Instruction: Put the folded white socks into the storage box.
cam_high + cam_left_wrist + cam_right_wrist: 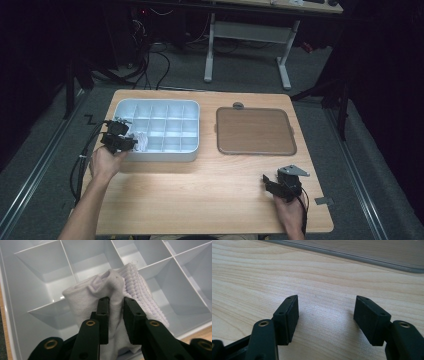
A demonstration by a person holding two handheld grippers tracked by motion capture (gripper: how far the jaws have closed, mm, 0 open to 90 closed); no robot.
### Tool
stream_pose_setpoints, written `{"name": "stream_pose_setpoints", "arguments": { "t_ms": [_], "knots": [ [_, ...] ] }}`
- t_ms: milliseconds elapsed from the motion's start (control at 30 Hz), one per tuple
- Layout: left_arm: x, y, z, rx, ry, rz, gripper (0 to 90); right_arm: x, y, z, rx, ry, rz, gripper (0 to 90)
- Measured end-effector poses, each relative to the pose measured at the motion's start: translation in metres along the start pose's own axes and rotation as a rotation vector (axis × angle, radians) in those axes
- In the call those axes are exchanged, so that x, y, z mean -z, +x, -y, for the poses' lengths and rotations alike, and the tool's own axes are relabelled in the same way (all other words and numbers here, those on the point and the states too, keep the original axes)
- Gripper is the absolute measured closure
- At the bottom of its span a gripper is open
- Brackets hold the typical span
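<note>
A white ribbed cloth, like a folded sock, lies bunched in the near left compartments of a pale divided tray. My left gripper is shut on a fold of it, its black pads pressing the fabric from both sides. From above, the cloth sits at the tray's front left corner, with the left gripper reaching in from the left. My right gripper rests low over the bare wooden table near the front right, open, with nothing between its jaws.
A brown flat tray with a grey rim lies right of the divided tray; its edge runs across the top of the right gripper view. The wooden table spreads between the hands. A desk frame and cables stand on the floor beyond.
</note>
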State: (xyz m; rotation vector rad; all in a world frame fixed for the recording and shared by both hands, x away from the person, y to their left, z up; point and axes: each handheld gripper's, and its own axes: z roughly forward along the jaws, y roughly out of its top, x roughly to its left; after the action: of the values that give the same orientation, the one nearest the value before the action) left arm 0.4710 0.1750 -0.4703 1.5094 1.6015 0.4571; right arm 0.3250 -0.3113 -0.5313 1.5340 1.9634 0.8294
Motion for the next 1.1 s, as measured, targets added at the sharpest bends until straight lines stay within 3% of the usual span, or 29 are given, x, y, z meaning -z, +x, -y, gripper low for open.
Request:
{"name": "stream_pose_setpoints", "arguments": {
  "t_ms": [1100],
  "knots": [
    [-0.016,0.000,0.005,-0.030,0.105,-0.072,79.5,0.000,0.000,0.000,0.001,0.000,-0.001,37.1]
  ]
}}
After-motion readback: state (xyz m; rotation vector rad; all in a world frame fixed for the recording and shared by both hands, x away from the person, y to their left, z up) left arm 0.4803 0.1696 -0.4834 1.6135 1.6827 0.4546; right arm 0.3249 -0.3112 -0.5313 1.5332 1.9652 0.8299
